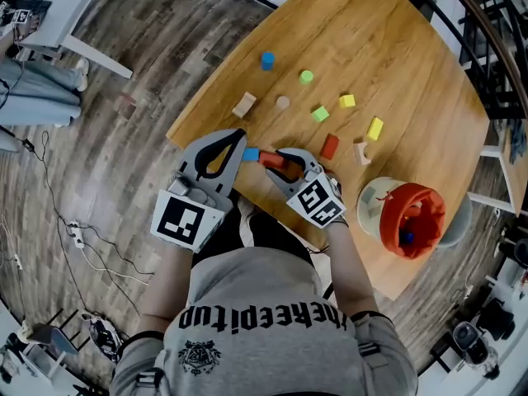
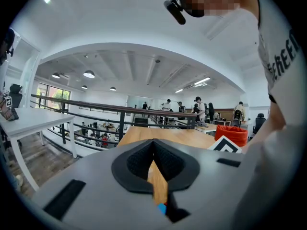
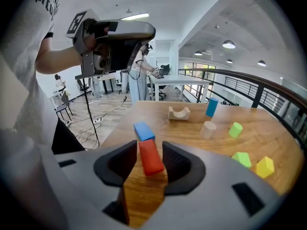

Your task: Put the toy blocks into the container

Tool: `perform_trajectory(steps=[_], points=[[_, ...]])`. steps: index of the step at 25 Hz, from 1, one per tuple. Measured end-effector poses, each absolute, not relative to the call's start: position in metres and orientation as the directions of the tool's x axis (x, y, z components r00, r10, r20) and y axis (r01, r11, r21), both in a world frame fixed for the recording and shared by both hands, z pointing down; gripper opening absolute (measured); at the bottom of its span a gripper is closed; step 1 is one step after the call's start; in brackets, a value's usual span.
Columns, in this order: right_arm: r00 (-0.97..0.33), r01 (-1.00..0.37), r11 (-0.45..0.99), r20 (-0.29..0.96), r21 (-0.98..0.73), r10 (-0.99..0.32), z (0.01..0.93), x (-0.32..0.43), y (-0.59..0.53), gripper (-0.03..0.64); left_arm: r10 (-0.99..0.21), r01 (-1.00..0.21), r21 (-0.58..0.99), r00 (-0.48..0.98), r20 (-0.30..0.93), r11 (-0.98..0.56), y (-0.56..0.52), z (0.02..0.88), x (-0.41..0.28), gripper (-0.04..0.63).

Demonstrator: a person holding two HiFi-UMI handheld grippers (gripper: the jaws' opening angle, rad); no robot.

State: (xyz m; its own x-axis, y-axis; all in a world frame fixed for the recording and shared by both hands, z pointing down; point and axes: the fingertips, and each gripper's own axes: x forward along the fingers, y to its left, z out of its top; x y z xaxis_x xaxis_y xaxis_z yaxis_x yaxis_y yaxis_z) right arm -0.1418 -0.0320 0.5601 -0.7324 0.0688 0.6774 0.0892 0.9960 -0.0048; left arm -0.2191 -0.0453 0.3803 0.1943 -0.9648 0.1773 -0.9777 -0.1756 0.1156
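My right gripper (image 1: 279, 160) (image 3: 149, 166) stands open low over the near edge of the wooden table (image 1: 396, 48). A red block (image 1: 271, 159) (image 3: 151, 157) lies flat between its pads, with narrow gaps at the sides. Just beyond it lies a blue block (image 1: 251, 153) (image 3: 144, 130). My left gripper (image 1: 237, 141) (image 2: 154, 153) is shut and empty, held level beside the right one, and also shows in the right gripper view (image 3: 117, 35). The container (image 1: 410, 219) (image 2: 231, 133), a red-lined tub, sits at the table's right near corner.
Several more blocks are scattered further out on the table: a blue cylinder (image 1: 266, 60), a green cylinder (image 1: 306, 77), a wooden arch (image 1: 244, 104), yellow blocks (image 1: 375, 129) and another red block (image 1: 330, 146). A white table (image 1: 58, 15) stands at far left, with cables on the floor (image 1: 78, 233).
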Motion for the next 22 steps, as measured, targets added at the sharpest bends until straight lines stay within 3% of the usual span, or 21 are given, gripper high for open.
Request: perform_trajectory(steps=[8, 13, 22], points=[[-0.672, 0.142, 0.988, 0.739, 0.055, 0.055, 0.580, -0.139, -0.033, 0.167, -0.965, -0.979, 0.120, 0.186, 0.185, -0.165, -0.048, 0.383, -0.223, 0.014], [-0.671, 0.135, 0.988, 0.741, 0.076, 0.035, 0.582, -0.140, -0.036, 0.141, -0.965, -0.981, 0.115, 0.177, 0.191, -0.157, -0.048, 0.386, -0.228, 0.014], [-0.733, -0.012, 1.000, 0.681, -0.010, -0.002, 0.564, -0.140, -0.042, 0.137, -0.956, -0.968, 0.130, 0.235, 0.174, -0.215, -0.055, 0.380, -0.216, 0.014]])
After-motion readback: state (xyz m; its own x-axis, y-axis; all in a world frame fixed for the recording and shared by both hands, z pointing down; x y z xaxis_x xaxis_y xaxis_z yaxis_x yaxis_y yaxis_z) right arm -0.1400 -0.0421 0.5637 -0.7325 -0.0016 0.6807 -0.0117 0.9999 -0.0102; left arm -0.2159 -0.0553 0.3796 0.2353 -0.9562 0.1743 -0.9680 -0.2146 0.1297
